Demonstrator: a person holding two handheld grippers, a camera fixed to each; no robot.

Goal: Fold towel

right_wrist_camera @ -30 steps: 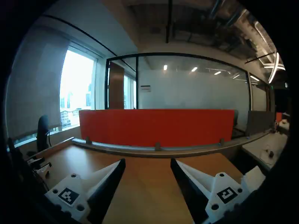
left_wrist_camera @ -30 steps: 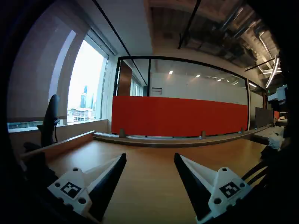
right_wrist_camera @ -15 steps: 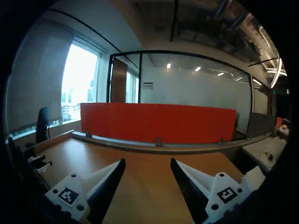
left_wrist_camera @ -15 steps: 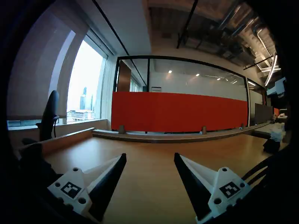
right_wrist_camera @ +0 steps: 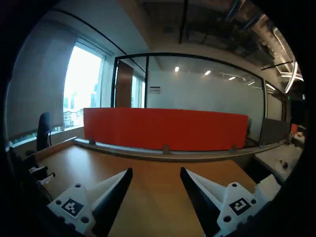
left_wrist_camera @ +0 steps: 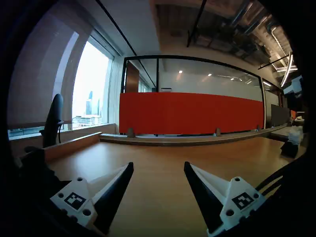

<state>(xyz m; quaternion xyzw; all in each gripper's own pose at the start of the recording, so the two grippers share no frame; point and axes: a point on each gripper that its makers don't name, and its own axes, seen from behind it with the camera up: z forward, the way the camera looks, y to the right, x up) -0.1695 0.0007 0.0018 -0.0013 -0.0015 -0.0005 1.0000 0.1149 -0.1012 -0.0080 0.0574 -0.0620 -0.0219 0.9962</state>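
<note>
In the left gripper view, bare wood of the counter [left_wrist_camera: 158, 156] is seen stretching from between the spread fingers of the left tool [left_wrist_camera: 158, 165] to a rail [left_wrist_camera: 177, 140] at the far edge. Passage beyond the rail is closed by a red partition [left_wrist_camera: 189, 112]. The left side is bounded by a wooden ledge [left_wrist_camera: 71, 144] and an office chair [left_wrist_camera: 53, 122]. At the right edge a dark object [left_wrist_camera: 290, 149] with something white on it and black cables [left_wrist_camera: 276, 179] are found. In the right gripper view, bare wood is likewise seen ahead of the parted right tool [right_wrist_camera: 156, 170]. Small dark clutter [right_wrist_camera: 37, 172] is set at the left edge, and the right end is separated by a dark gap from a neighbouring desk [right_wrist_camera: 276, 156].
</note>
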